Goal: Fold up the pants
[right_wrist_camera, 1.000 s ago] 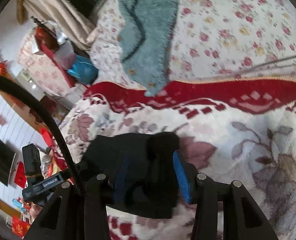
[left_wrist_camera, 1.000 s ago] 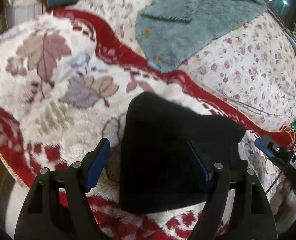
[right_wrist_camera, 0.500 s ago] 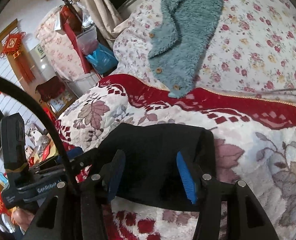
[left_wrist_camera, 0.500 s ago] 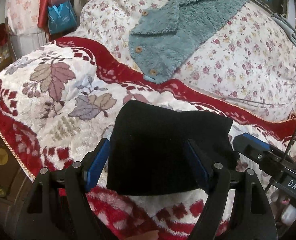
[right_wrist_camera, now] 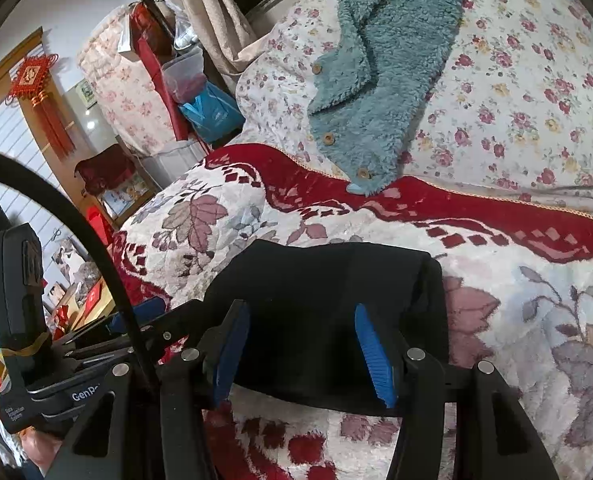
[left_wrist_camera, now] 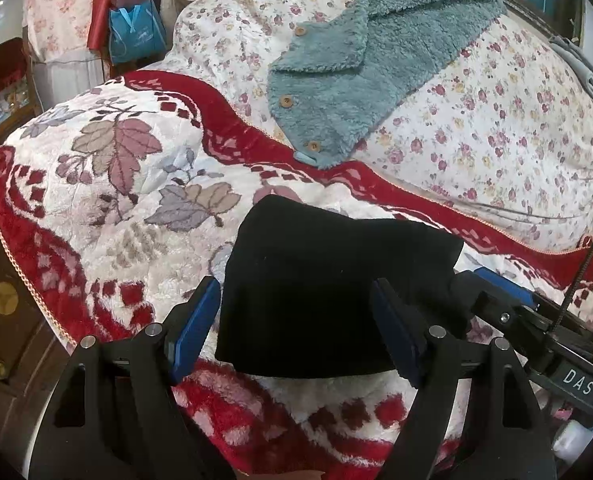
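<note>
Folded black pants [left_wrist_camera: 328,288] (flat) on leaf-patterned blanket [left_wrist_camera: 108,200]

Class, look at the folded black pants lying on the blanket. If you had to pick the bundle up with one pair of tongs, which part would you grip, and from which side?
Grip the near edge of the black pants, coming in low from the camera side. The bundle lies flat on the red and white blanket, and that edge faces the left tongs, whose jaws stand open either side of it.

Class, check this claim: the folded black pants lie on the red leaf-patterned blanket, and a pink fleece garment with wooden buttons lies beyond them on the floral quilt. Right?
Wrong colour: the fleece garment is teal, not pink, as the left wrist view shows. The rest stands.
</note>
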The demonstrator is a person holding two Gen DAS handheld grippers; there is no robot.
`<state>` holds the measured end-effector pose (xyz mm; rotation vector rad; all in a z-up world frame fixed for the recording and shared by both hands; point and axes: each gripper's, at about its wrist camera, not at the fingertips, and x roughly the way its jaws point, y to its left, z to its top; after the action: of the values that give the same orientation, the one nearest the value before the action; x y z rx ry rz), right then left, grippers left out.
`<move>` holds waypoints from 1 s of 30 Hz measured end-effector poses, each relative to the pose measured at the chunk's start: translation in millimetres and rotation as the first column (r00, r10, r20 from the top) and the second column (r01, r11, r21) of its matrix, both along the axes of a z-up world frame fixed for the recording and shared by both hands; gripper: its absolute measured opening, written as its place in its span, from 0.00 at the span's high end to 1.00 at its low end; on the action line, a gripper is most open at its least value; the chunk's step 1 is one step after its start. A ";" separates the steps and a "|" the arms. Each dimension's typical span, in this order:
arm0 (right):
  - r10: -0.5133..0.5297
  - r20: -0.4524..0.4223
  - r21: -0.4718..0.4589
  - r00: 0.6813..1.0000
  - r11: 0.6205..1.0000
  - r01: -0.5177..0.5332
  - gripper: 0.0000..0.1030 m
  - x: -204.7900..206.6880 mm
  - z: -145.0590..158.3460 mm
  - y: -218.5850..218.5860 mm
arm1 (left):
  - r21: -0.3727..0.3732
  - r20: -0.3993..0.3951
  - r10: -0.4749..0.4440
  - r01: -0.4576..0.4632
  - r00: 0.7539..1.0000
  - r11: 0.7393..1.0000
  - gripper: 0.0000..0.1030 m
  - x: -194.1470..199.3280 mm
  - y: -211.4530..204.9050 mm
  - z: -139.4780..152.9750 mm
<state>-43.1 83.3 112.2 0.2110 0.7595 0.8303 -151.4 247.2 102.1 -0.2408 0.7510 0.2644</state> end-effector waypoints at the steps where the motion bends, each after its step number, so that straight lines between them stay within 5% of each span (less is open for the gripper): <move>1: 0.003 0.000 -0.002 1.000 1.000 -0.003 0.48 -0.1 -0.1 1.1 | -0.001 0.000 -0.001 0.001 1.000 1.000 0.24 0.2 0.0 0.0; 30: 0.012 -0.019 0.007 1.000 1.000 -0.011 0.48 -1.4 -2.1 6.1 | 0.005 0.006 0.006 -0.006 1.000 1.000 0.24 -3.0 -2.6 -1.9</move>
<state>-44.5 89.4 110.1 0.2205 0.7762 0.8427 -154.4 244.6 100.2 -0.2391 0.7435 0.2713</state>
